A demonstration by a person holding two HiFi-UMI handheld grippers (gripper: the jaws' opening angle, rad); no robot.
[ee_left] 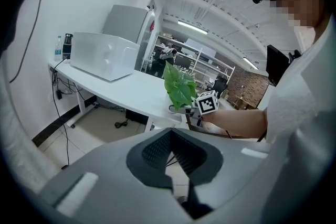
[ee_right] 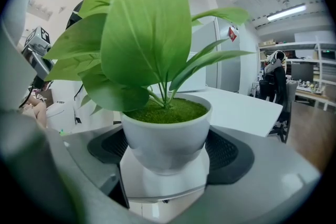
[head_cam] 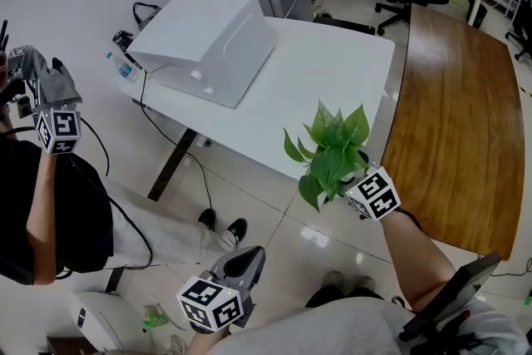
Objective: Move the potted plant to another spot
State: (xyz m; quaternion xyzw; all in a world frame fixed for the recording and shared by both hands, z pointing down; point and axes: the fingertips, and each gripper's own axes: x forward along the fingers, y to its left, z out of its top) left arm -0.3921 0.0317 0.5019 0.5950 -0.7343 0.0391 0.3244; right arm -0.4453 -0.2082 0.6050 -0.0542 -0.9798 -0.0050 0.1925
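Stretching away ahead of the right gripper (ee_right: 167,145), a white table (head_cam: 332,71) fills the middle of the office, with a curved wooden table (head_cam: 449,120) butted against it on that gripper's right. A white box (head_cam: 208,46) sits at the table's far left end, well beyond both grippers. A second person (head_cam: 58,212) stands off to the left of the left gripper (head_cam: 252,255), holding up another marker cube (head_cam: 58,130). The plant (head_cam: 332,150) stands upright at the table's near corner, right between the right gripper's jaws, which are spread wide and pressed against the two sides of its white pot (ee_right: 165,134). The left gripper hangs low over the tiles (head_cam: 274,212), well apart from the plant, its jaws closed together on nothing. A bottle (head_cam: 123,66) sits just beside the box.
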